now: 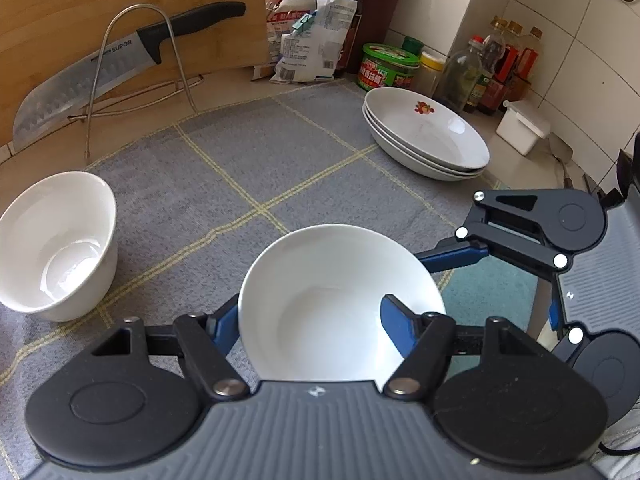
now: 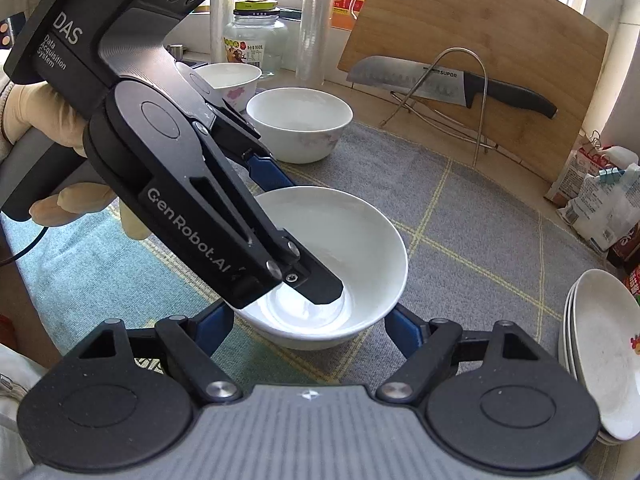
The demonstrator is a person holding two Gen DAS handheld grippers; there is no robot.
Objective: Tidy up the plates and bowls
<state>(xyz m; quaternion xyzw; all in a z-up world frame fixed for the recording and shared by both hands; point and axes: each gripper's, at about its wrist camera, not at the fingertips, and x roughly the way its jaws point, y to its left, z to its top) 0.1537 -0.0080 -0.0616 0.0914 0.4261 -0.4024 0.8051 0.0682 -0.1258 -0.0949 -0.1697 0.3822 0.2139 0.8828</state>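
We work on a tabletop [image 1: 36, 160] covered w/ a grey checked cloth [image 1: 256, 148]; a cutting board [image 1: 80, 8] & knife [image 1: 100, 68] lean at the back.

Progress, as we judge it: plates look done. The plate stack [image 1: 428, 136] sits nested at the far right of the cloth. Bowls are still spread out, so that part is left: a deep white bowl [image 1: 60, 240] stands alone at the left edge, a second flowered bowl [image 2: 230, 78] sits further back by the jars, and neither is stacked.

The shallow white bowl [image 1: 332, 300] is the one in hand, just in front of us on the cloth; whether it rests on the cloth or is lifted we can't tell. Our left gripper [image 1: 308, 320] is clamped on its rim, one finger outside the wall, one inside. Our right gripper [image 2: 310, 326] straddles the same bowl from the other side, jaws either side of it; whether the pads actually press we can't tell.

Likely next: nest this bowl w/ the others.
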